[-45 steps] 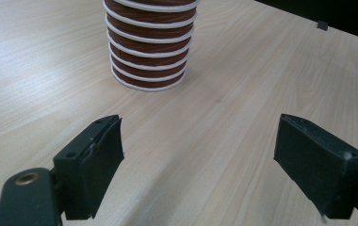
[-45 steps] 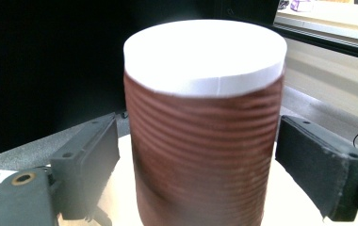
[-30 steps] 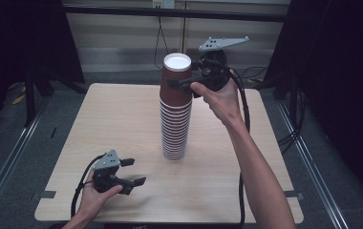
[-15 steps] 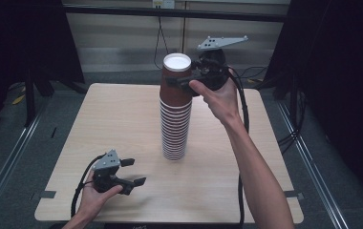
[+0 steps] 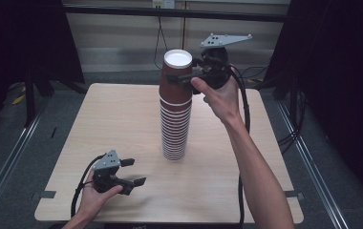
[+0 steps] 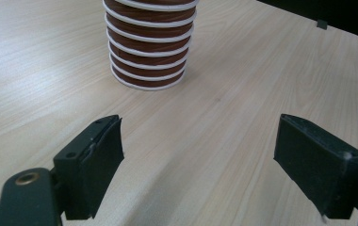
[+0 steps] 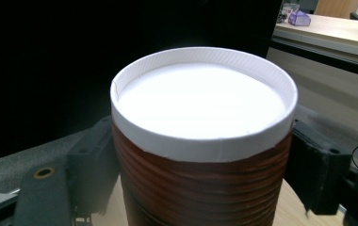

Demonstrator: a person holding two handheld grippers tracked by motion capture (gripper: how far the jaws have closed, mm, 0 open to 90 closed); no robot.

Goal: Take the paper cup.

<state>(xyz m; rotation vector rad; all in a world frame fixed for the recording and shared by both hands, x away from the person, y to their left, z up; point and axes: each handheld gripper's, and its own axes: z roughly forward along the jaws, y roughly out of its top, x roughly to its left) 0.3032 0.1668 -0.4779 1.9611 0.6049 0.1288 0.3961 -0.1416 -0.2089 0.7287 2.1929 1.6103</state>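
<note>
- Looked like a lab recording bay, not a home.
- Bare wooden table [image 5: 122, 124] stood between black curtains [image 5: 22, 38].
- Floor rails [image 5: 7, 162], loose cables [image 5: 160, 33] ran behind.

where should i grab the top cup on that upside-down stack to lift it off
Grip the top cup across its brown side wall just below the white base rim, coming in level from the side, as the right gripper does. The stack stands upright, and the wall there is exposed.

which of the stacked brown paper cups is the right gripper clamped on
The topmost brown paper cup, upside down with its white base showing, sits between the right gripper jaws. The other cups in the stack below it are untouched, and the left gripper is open.
</note>
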